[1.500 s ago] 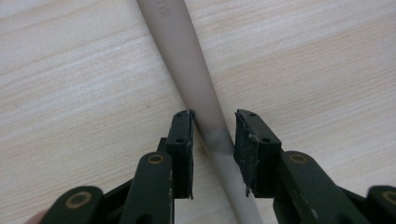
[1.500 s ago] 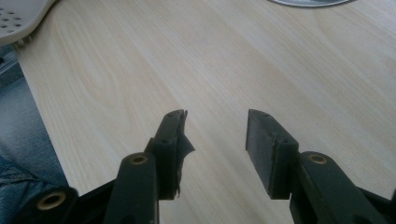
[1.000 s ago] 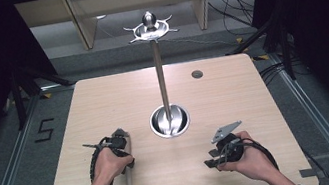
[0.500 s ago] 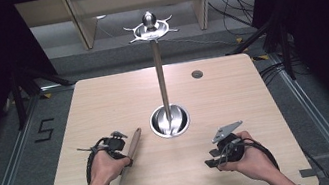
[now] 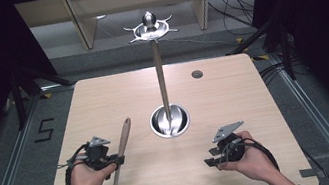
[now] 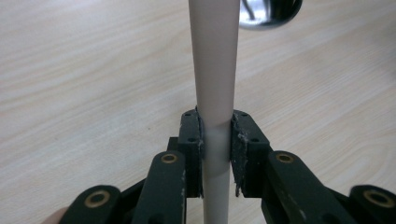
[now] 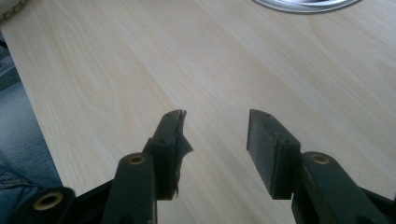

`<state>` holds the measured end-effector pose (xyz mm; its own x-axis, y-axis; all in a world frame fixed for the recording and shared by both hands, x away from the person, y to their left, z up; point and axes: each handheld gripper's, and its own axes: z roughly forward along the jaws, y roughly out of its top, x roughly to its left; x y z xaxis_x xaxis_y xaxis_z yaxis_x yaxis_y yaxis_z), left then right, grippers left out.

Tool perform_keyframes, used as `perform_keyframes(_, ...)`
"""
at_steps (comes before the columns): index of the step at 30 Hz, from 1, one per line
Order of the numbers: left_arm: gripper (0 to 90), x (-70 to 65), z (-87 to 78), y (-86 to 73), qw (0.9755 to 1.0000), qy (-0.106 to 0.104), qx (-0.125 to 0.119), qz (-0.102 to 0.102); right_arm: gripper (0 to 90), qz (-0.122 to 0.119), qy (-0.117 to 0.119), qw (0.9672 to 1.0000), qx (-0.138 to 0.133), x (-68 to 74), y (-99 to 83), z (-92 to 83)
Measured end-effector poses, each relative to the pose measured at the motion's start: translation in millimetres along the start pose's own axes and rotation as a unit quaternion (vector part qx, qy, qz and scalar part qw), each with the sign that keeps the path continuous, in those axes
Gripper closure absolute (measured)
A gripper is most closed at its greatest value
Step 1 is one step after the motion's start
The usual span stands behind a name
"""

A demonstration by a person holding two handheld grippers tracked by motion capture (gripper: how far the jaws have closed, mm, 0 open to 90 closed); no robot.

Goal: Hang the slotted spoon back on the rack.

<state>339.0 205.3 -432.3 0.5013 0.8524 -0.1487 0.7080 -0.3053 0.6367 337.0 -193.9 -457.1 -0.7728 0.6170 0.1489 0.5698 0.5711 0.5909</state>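
Left gripper view – black jaws clamped on smooth pale skimmer handle, right gripper parted over woodgrain table, perhaps laminate

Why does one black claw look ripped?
On the right claw, the rubber pad on one finger looks torn: a ragged flap sticks out into the gap, while the other pad is flat and neat. The claw is open and holds nothing. The left claw grips the wooden spoon handle fine.

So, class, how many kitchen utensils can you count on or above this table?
1. A slotted spoon with a wooden handle, near the table's front left, its handle clamped in the left gripper. The stand's hooks look bare, though its far side may hide something.
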Motion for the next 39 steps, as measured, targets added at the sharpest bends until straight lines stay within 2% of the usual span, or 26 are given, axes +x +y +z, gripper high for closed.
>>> perform_keyframes(1,74.8,0.9,-4.7,-2.1,1.0,-0.003,-0.008,0.003,56.5,0.0,-0.001,1.0,-0.002,0.0,0.1,-0.1)
perform_keyframes(2,74.8,2.8,-9.3,-3.9,0.9998,-0.004,-0.016,0.014,56.4,-0.001,-0.002,1.0,-0.004,0.2,0.0,-0.1)
perform_keyframes(3,74.8,3.0,-13.0,-5.8,0.9995,-0.003,-0.028,0.016,56.3,0.006,-0.007,0.9999,-0.013,0.6,-0.7,1.8)
perform_keyframes(4,74.8,3.5,-16.5,-7.5,0.9989,-0.003,-0.041,0.022,56.1,0.001,-0.007,1.0,-0.004,0.3,-0.3,-0.2)
perform_keyframes(5,74.8,1.9,-21.6,-10.5,0.9973,-0.008,-0.071,0.016,55.7,0.001,-0.004,1.0,-0.008,0.5,-0.5,-0.6)
perform_keyframes(6,74.8,1.9,-21.6,-10.5,0.9973,-0.008,-0.071,0.016,55.7,0.001,-0.004,1.0,-0.008,0.5,-0.5,-0.6)
perform_keyframes(7,74.8,1.1,-23.8,-12.2,0.9961,-0.01,-0.087,0.013,55.5,-0.004,-0.002,0.9999,-0.011,0.1,-0.7,-0.6)
perform_keyframes(8,74.8,1.7,-27.1,-13.4,0.9953,-0.008,-0.094,0.024,55.4,0.0,-0.001,1.0,-0.01,0.6,-1.0,-0.7)
perform_keyframes(9,74.8,-0.3,-28.9,-14.1,0.9945,-0.01,-0.103,0.016,55.4,-0.001,-0.001,0.9999,-0.012,0.4,-1.2,-0.6)
perform_keyframes(10,74.8,-0.5,-31.1,-15.1,0.9932,-0.009,-0.114,0.019,55.1,-0.009,-0.005,0.9998,-0.017,-0.7,-1.7,-0.1)
perform_keyframes(14,74.9,-4.4,-39.0,-17.0,0.9891,-0.008,-0.145,0.024,54.6,-0.001,-0.002,0.9998,-0.02,0.2,-1.8,-0.9)
perform_keyframes(15,74.9,-5.6,-40.2,-17.5,0.9876,-0.008,-0.156,0.02,54.5,-0.009,-0.005,0.9997,-0.023,-0.4,-2.3,-0.4)
perform_keyframes(18,74.9,-6.1,-45.2,-17.8,0.9837,-0.01,-0.177,0.029,54.2,-0.01,-0.008,0.9996,-0.027,-0.8,-2.5,-0.4)
perform_keyframes(20,74.9,-7.5,-48.9,-17.8,0.9815,-0.008,-0.189,0.033,54.0,-0.004,-0.004,0.9996,-0.027,-0.3,-2.4,-1.4)
perform_keyframes(22,74.9,-8.0,-51.7,-17.3,0.9776,-0.011,-0.205,0.045,53.7,0.002,0.001,0.9994,-0.034,0.3,-3.1,-0.5)
perform_keyframes(24,74.9,-9.5,-53.9,-16.6,0.9752,-0.015,-0.215,0.048,53.7,-0.001,-0.001,0.9993,-0.038,-0.4,-3.1,-0.2)
perform_keyframes(25,74.9,-9.4,-55.2,-16.2,0.9735,-0.012,-0.221,0.056,53.7,-0.002,-0.002,0.9992,-0.039,-0.2,-3.0,-0.3)
perform_keyframes(26,74.9,-10.2,-56.4,-16.1,0.9728,-0.008,-0.225,0.056,53.7,-0.005,-0.002,0.9995,-0.032,-0.5,-2.4,-2.1)
perform_keyframes(29,74.9,-9.3,-58.0,-14.9,0.9682,-0.011,-0.242,0.061,53.6,-0.006,-0.003,0.9992,-0.04,-0.5,-2.1,-2.6)
perform_keyframes(30,74.9,-8.8,-59.2,-14.5,0.9673,-0.011,-0.245,0.064,53.6,-0.006,-0.002,0.9991,-0.041,-0.6,-2.1,-2.6)
perform_keyframes(33,74.9,-7.6,-61.3,-13.0,0.9628,-0.014,-0.26,0.07,53.4,-0.006,-0.001,0.9991,-0.042,-0.5,-2.2,-2.3)
perform_keyframes(34,74.9,-7.6,-61.0,-12.4,0.9604,-0.017,-0.269,0.071,53.4,-0.006,-0.001,0.9991,-0.042,-0.4,-2.3,-2.1)
perform_keyframes(39,75.0,-7.2,-64.1,-6.3,0.9553,-0.023,-0.285,0.076,53.4,-0.006,-0.002,0.999,-0.045,-0.6,-1.9,-1.8)
